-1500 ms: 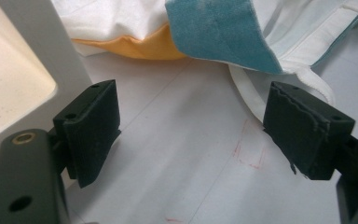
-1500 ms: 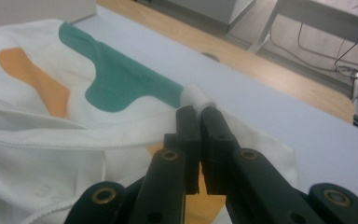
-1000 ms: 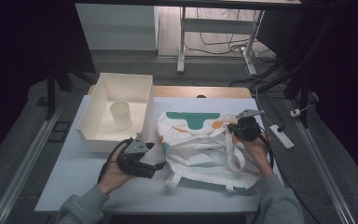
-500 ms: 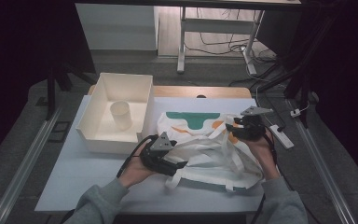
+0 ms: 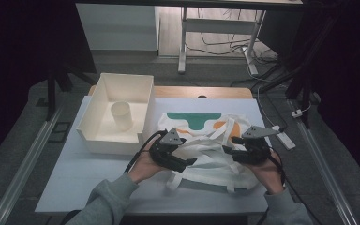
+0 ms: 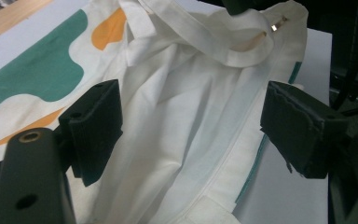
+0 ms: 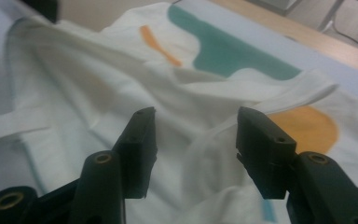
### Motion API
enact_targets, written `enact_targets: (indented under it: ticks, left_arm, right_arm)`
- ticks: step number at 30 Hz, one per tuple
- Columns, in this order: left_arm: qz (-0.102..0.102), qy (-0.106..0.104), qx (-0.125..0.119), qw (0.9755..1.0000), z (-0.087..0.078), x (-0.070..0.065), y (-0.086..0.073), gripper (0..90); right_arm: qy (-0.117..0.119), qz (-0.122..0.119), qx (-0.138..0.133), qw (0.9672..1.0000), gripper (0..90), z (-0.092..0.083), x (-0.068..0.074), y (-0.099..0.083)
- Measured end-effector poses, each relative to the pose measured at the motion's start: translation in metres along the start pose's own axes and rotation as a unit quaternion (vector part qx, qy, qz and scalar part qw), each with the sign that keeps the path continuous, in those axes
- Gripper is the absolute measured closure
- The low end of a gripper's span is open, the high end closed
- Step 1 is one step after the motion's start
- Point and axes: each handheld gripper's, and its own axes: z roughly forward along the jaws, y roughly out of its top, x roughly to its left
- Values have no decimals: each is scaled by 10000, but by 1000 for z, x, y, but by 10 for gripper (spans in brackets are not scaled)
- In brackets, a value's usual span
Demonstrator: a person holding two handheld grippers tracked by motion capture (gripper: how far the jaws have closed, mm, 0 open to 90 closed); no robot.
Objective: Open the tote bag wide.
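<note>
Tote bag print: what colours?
The white tote bag carries green and orange blobs; clearest in the left gripper view.

The tote bag (image 5: pixel 206 140) is off-white cotton printed with a wavy teal-green shape and orange blobs; its straps (image 5: pixel 201 143) are the same off-white, and a thin teal edge shows along one seam in the left gripper view. Both the left hand-held gripper (image 5: pixel 187 163) and the right hand-held gripper (image 5: pixel 227 151) are black with grey top plates. The tabletop (image 5: pixel 98 173) is pale blue-white with a light wood strip at the back. The bin (image 5: pixel 122 84) and the cup (image 5: pixel 122 116) inside it are cream. The person's sleeves (image 5: pixel 108 201) are grey.
</note>
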Motion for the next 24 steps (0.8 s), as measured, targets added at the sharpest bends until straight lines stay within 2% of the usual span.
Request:
enact_targets:
  ticks: [2, 5, 7, 9, 11, 14, 21, 24]
  left_arm:
    - [12, -15, 19, 10000, 1, 1, -1, 212]
    - [-2, -37, 39, 10000, 3, 2, -4, 212]
    - [-24, -87, 68, 9999, 4, 3, -6, 212]
    - [-100, -195, 28, 9998, 5, 4, -6, 212]
    - [-64, -162, 30, 9998, 6, 3, -5, 212]
    - [-43, -165, 73, 9998, 7, 2, -6, 212]
    - [-29, -166, 157, 9997, 12, 1, -7, 212]
    - [-8, -161, 189, 9997, 14, 0, -8, 212]
  right_arm:
    - [23, -86, 102, 9999, 495, 1, 10, -4]
    - [-166, -178, 373, 9990, 494, 9, 18, -13]
    - [-316, -175, 518, 9980, 496, 16, 17, -19]
    - [-354, -96, 548, 9978, 503, 22, 14, -23]
    - [-399, -102, 643, 9971, 517, 29, 10, -28]
    - [-519, -233, 801, 9952, 553, 37, 8, -33]
    - [-582, -451, 860, 9936, 804, 34, 7, -31]
    - [-588, -521, 732, 9942, 838, 24, 8, -24]
